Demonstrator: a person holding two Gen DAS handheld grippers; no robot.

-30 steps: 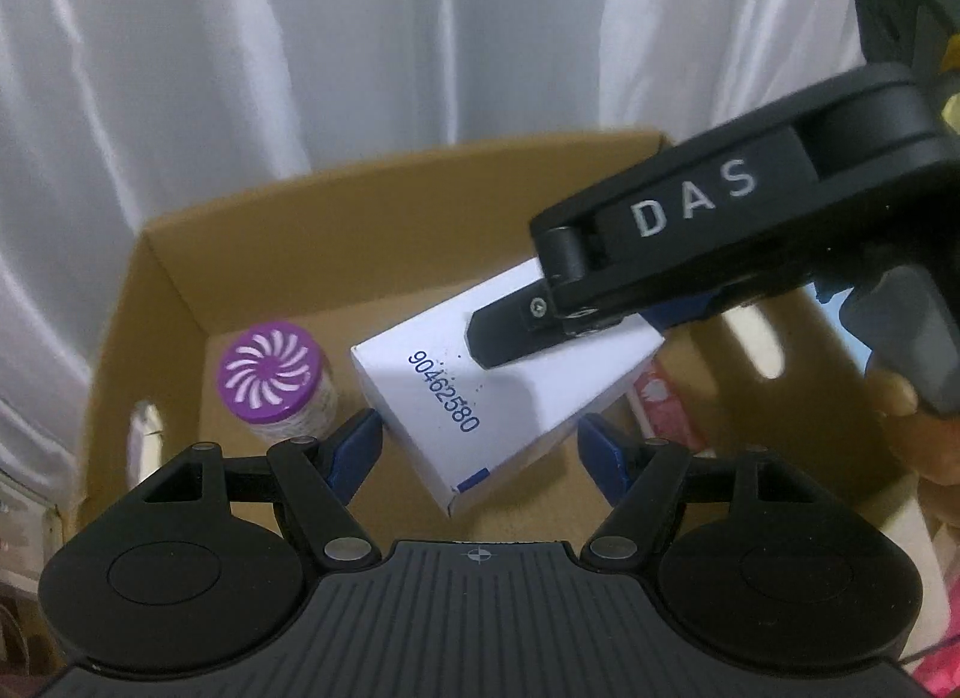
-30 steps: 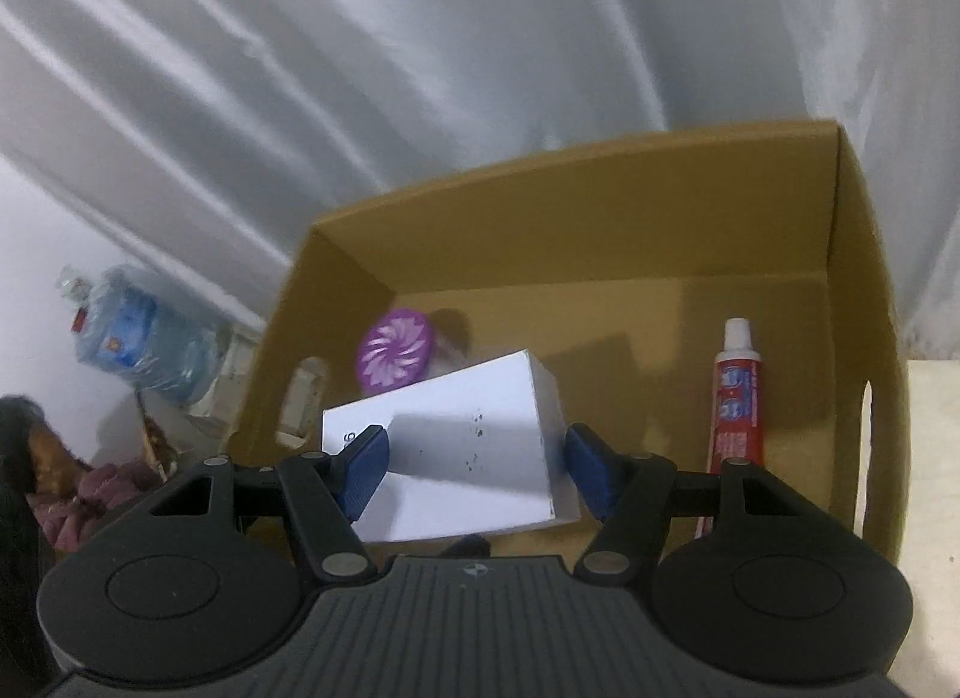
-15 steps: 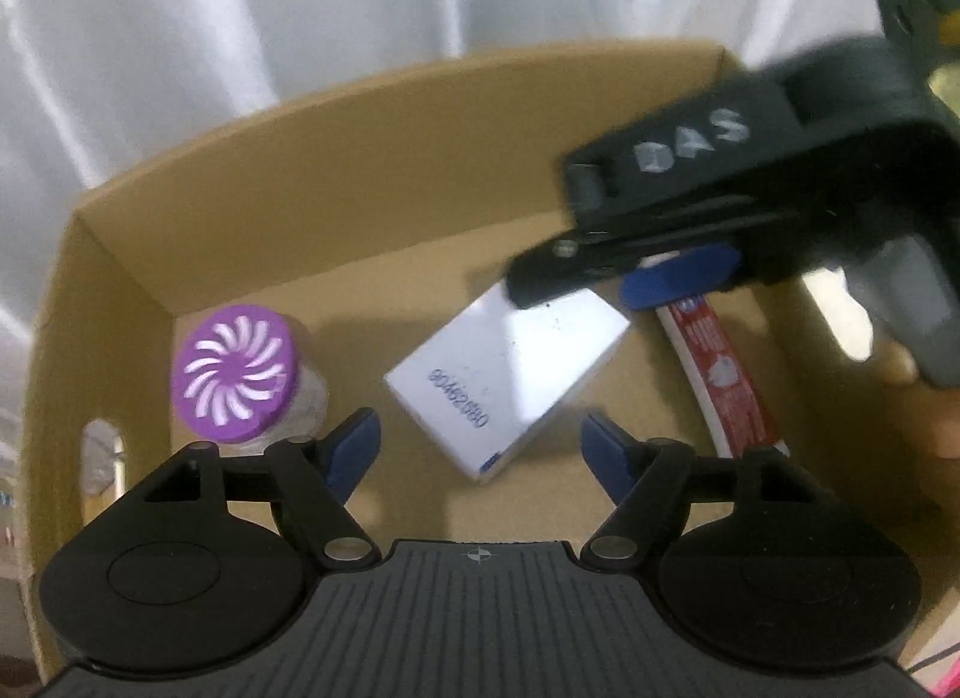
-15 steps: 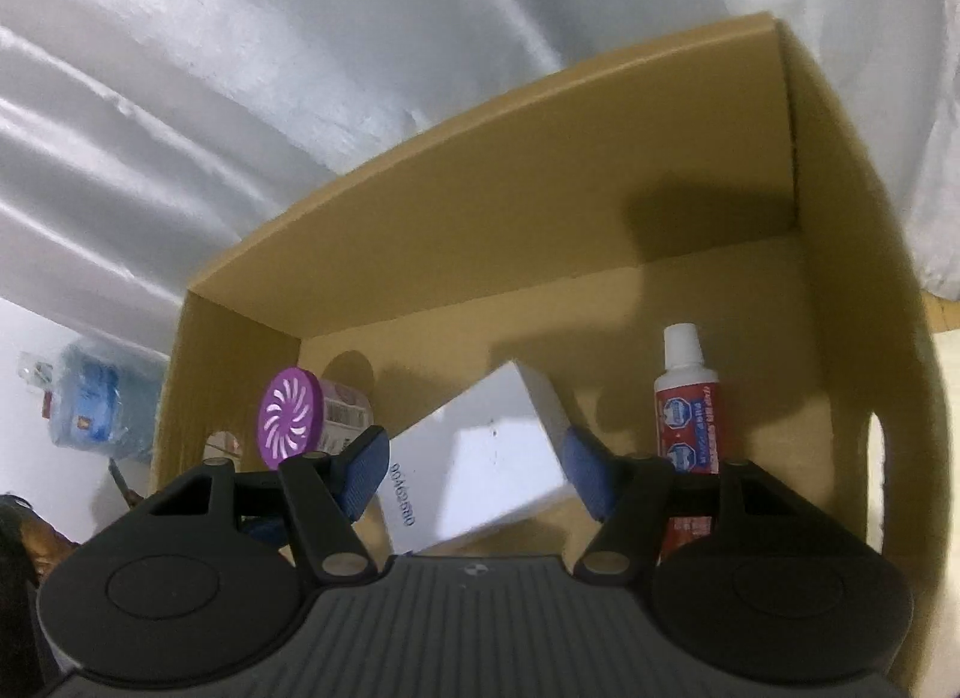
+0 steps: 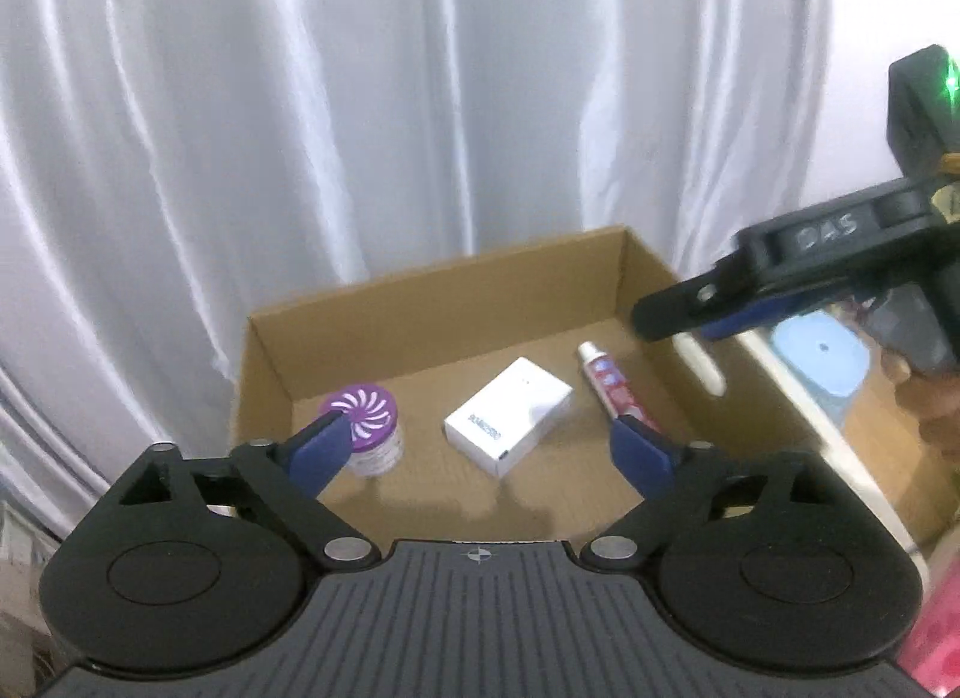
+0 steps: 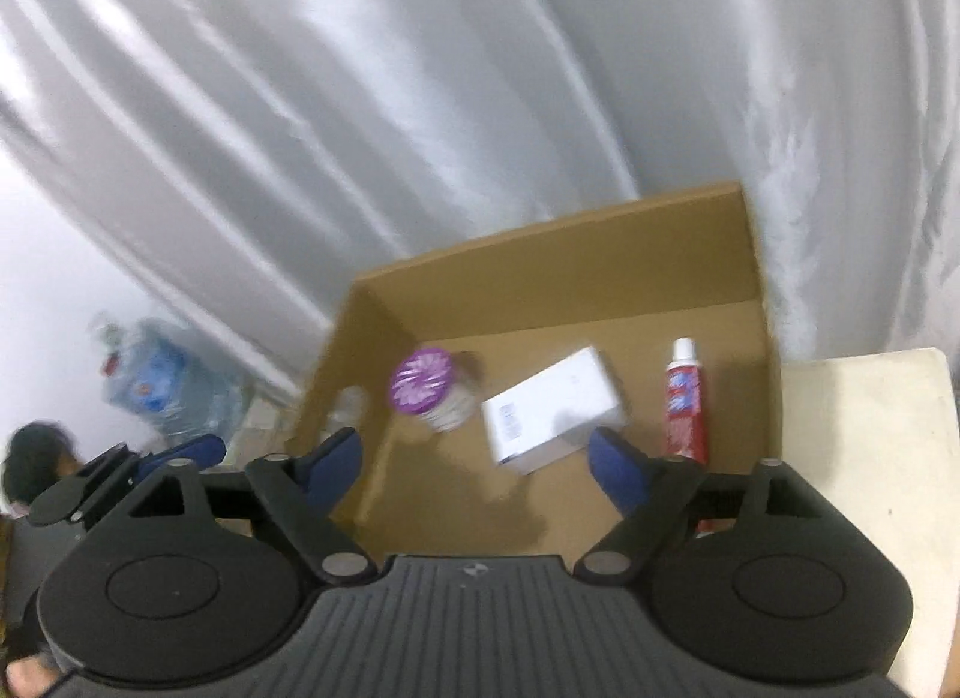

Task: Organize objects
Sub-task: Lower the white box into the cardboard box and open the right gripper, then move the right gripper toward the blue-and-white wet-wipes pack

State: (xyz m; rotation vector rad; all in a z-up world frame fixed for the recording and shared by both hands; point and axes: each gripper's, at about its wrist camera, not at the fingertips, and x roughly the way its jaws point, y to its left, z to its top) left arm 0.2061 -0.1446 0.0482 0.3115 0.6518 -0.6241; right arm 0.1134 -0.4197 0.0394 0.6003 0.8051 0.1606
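Item: open brown cardboard box (image 5: 456, 302), holding 3 things apart from one another: flat white rectangular carton (image 5: 507, 413) at centre; round purple-lidded jar (image 5: 360, 419), upright, to its left; red-and-white toothpaste tube (image 5: 609, 383), lying flat, to its right

Left tool (image 5: 483, 449): jaws just opened wide, nothing between them, raised above the box

Right tool (image 6: 474, 458): jaws likewise just opened wide, empty, clear of the carton

Step judged: placing of the white carton finished, both tools released

Next move, judged: find a further loose object outside the box; none showed clearly, so the tools would need to turn away from the box first
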